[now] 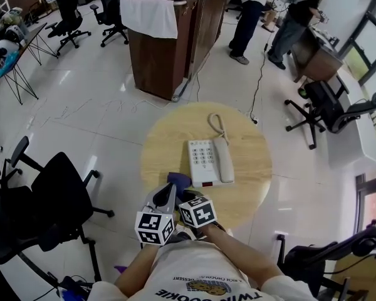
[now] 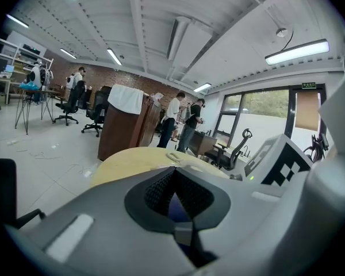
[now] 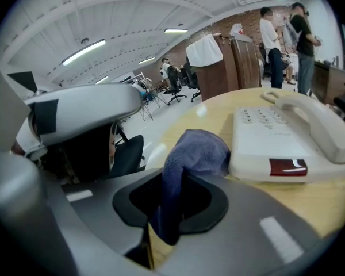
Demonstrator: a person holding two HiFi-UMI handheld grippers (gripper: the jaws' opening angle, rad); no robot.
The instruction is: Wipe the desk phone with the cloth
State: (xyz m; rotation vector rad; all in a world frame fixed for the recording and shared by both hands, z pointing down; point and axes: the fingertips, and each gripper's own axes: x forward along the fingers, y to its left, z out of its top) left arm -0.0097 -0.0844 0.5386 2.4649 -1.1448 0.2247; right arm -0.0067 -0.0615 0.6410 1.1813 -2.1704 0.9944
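The white desk phone (image 1: 210,162) lies in the middle of the round wooden table (image 1: 250,168), its handset (image 1: 224,158) on the cradle and keypad to the left. A blue-purple cloth (image 1: 180,180) is bunched just near-left of the phone. My right gripper (image 3: 175,180) is shut on the cloth (image 3: 198,151), which rises out of the jaws beside the phone (image 3: 270,142). My left gripper (image 1: 168,192) hovers close by on the left, and in its own view it (image 2: 173,171) has the jaws closed together. Only a dark blue patch shows through the gap behind the tips.
A black office chair (image 1: 56,199) stands left of the table. A brown lectern with a white cloth (image 1: 163,36) is beyond it, and a cable (image 1: 260,74) runs across the floor. People (image 1: 250,11) stand at the back. More chairs (image 1: 326,105) are on the right.
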